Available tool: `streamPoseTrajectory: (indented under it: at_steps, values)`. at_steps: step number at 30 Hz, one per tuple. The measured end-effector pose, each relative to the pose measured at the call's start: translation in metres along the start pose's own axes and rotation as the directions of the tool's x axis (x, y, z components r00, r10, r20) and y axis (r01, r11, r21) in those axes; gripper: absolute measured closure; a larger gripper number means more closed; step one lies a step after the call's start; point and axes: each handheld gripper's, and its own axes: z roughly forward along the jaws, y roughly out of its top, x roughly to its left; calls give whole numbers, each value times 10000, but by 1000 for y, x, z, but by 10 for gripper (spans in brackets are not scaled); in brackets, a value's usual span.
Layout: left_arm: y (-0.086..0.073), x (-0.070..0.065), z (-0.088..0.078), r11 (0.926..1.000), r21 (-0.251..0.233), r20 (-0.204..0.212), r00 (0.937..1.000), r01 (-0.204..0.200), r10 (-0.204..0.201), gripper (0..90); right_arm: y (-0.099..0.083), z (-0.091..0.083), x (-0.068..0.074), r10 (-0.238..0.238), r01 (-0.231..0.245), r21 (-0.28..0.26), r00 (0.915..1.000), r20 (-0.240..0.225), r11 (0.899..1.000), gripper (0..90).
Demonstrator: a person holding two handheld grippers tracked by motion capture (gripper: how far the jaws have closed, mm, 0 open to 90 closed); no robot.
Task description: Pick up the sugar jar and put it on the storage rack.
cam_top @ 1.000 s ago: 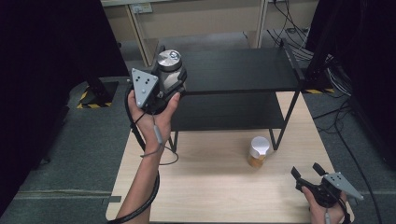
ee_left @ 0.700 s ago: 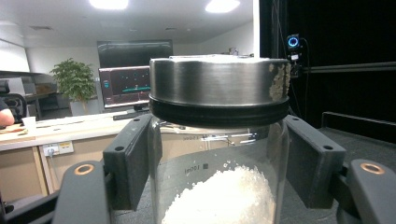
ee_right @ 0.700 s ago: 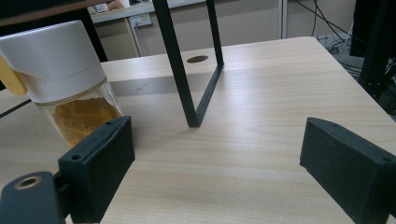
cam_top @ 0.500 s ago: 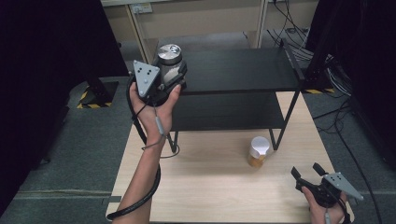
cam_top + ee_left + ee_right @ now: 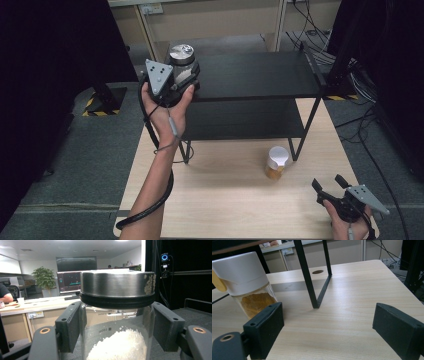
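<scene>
Glass and brushed metal sit at the far left: a clear round glass jar with a wide silver metal lid (image 5: 181, 56) is clamped in the left claw (image 5: 186, 75), raised at the left end of the top shelf of the black metal two-tier shelf rack (image 5: 260, 75). In the left gripper view the flat, matte black jaws press against both sides of the jar (image 5: 117, 315) just under a dark rubbery band below the lid; coarse white crystals (image 5: 117, 346) fill its lower part, and a worn, speckled patch marks the lid's right edge. The left hand (image 5: 167, 107) wraps the tool from below, a thick black cable (image 5: 150, 210) looping down the forearm.

Further right, on the pale wood-grain bench (image 5: 225, 200), a small glass jar with a tall white plastic cap (image 5: 276, 162) stands just in front of the rack's thin right leg, holding orange-brown powder (image 5: 255, 303).

At the far right, the right claw (image 5: 330, 184) rests low near the bench's near edge, jaws spread wide and empty, the small jar near its left jaw without touching.
</scene>
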Motion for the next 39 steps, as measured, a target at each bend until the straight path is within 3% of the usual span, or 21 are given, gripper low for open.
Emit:
streamPoseTrajectory:
  at_steps: [19,39]
  values:
    - [-9,4,14,9993,331,-104,9998,147,-144,311,0,0,-1,37,-37,-4,10000,-16,10000,102]
    - [-17,12,15,9983,109,145,9982,574,-576,310,0,0,-1,3,-2,21,10000,-16,10000,101]
